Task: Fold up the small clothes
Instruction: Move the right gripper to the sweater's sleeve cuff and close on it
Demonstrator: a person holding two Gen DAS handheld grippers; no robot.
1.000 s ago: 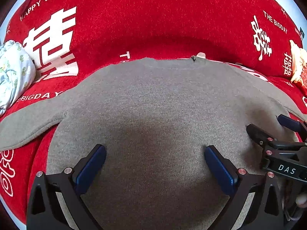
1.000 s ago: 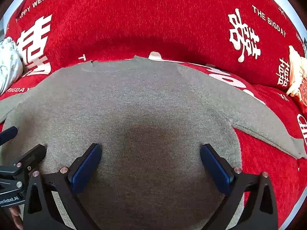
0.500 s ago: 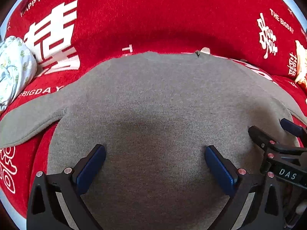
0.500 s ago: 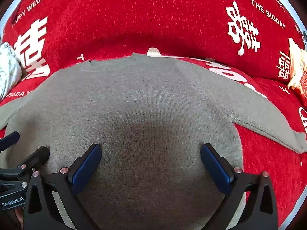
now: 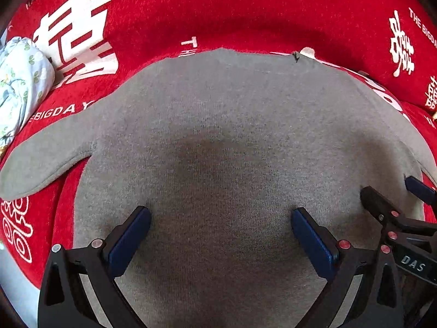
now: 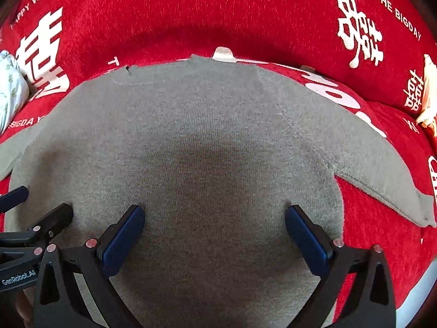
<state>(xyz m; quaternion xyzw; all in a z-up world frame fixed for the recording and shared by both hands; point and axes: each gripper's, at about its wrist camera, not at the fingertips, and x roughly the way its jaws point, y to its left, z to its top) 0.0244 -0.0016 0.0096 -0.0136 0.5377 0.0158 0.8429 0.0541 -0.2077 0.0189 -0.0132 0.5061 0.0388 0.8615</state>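
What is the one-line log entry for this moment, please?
left gripper open | right gripper open | grey sweater flat, unfolded | red cover

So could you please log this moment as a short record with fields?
garment: grey sweater, spread flat, neck away from the cameras
sleeves: both out to the sides
surface: red cover with white print
left gripper: open, over sweater's lower part, holding nothing
right gripper: open, beside the left one, holding nothing
other: floral cloth at far left
fold: not begun

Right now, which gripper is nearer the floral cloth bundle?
Left. The left gripper hovers over the sweater's side toward the floral bundle; the right gripper sits farther over.
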